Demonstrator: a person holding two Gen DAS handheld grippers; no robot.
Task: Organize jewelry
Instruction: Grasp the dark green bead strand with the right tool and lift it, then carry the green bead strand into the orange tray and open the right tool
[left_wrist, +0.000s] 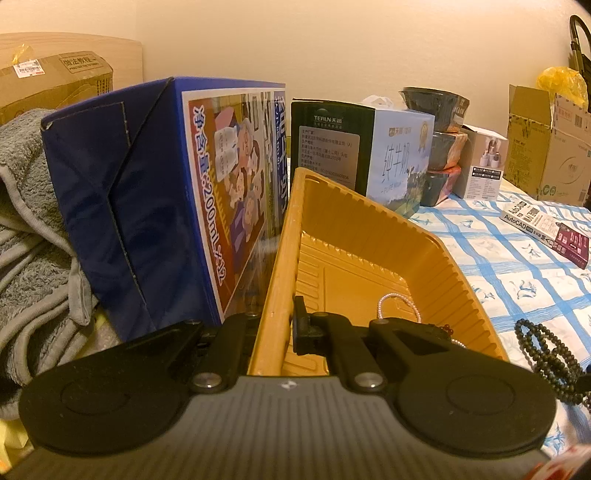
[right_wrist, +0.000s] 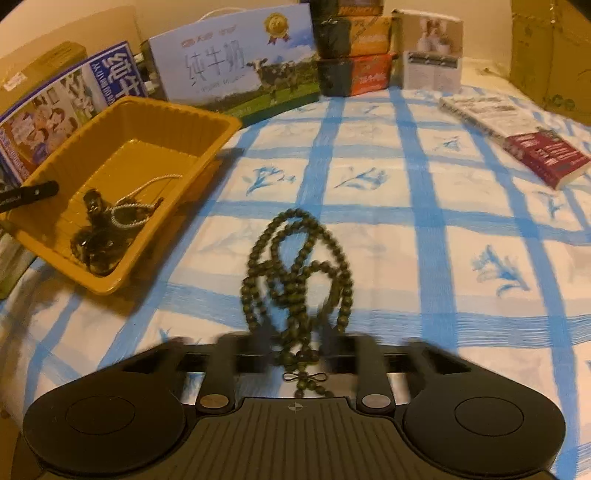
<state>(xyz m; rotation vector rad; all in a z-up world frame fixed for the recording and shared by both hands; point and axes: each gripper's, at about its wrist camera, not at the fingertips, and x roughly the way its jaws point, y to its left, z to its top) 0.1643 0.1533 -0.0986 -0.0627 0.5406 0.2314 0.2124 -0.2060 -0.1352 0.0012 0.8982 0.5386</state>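
Note:
My left gripper is shut on the left wall of the yellow plastic tray, one finger inside and one outside. In the right wrist view its finger lies over the rim of the tray. Inside the tray are a white pearl string and a heap of dark beads. A long dark green bead necklace lies looped on the blue-checked cloth. Its knotted end sits between the fingers of my right gripper, which is open around it. The same necklace shows at the right of the left wrist view.
A blue milk carton box stands against the tray's left side, with a second milk box behind it. Stacked packs, a small white box, a book and a cardboard box line the back and right. A grey towel lies left.

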